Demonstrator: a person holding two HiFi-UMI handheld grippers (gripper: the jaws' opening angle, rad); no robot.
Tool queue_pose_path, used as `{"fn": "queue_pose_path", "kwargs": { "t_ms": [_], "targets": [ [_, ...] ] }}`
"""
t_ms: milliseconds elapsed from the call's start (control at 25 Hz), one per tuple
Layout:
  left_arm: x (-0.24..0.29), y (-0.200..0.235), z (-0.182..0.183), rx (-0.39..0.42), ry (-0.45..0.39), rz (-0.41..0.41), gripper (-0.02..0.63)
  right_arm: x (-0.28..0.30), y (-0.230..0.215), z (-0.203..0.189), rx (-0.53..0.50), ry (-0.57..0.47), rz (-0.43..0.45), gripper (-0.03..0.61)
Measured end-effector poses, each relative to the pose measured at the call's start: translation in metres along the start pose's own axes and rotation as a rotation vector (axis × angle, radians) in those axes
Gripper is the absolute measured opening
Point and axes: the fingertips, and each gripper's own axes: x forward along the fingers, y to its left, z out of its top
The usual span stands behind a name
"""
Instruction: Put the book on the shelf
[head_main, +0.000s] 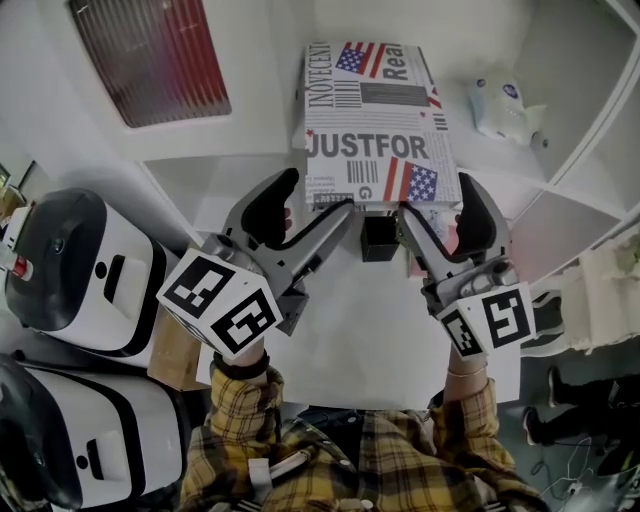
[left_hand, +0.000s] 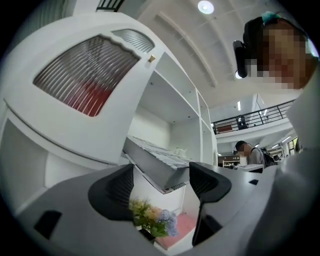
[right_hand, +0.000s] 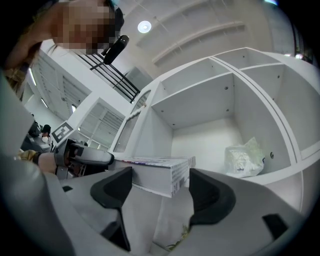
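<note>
The book (head_main: 378, 120) is thick, with a newspaper-print cover and flag pictures, and lies flat in front of me by the white shelf unit (head_main: 575, 150). My left gripper (head_main: 308, 212) stands open at its near left corner, which shows between the pads as the book (left_hand: 157, 165). My right gripper (head_main: 447, 218) is open at the near right corner, seen as the book (right_hand: 160, 175) reaching past the left pad. Neither pair of jaws pinches it. What supports the book's far end is hidden.
A crumpled white bag (head_main: 505, 108) sits in a shelf cubby, also seen as the bag (right_hand: 243, 156). A small black pot (head_main: 379, 238) with flowers (left_hand: 150, 217) stands under the book's near edge. White-and-black machines (head_main: 75, 270) crowd the left. A red-lit grille (head_main: 150, 55) is at upper left.
</note>
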Motion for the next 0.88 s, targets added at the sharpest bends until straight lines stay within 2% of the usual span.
{"fn": "queue_pose_path", "kwargs": {
  "t_ms": [160, 280, 320, 440, 680, 880],
  "targets": [
    [-0.008, -0.004, -0.002, 0.178, -0.096, 0.091, 0.339, -0.002, -0.001, -0.003, -0.050, -0.119, 0.029, 0.344],
    [-0.018, -0.011, -0.003, 0.300, -0.159, 0.167, 0.256, -0.008, 0.002, 0.003, -0.082, -0.190, 0.036, 0.344],
    [-0.021, -0.013, -0.002, 0.322, -0.178, 0.174, 0.250, -0.010, 0.004, 0.005, -0.091, -0.209, 0.028, 0.344],
    [-0.025, -0.017, 0.000, 0.365, -0.230, 0.175, 0.227, -0.014, 0.008, 0.010, -0.124, -0.244, -0.007, 0.342],
    [-0.025, -0.029, -0.001, 0.455, -0.251, 0.298, 0.145, -0.015, 0.013, 0.014, -0.192, -0.241, 0.014, 0.335],
    [-0.023, -0.028, -0.004, 0.473, -0.259, 0.314, 0.140, -0.014, 0.013, 0.012, -0.230, -0.244, -0.009, 0.319]
  ]
}}
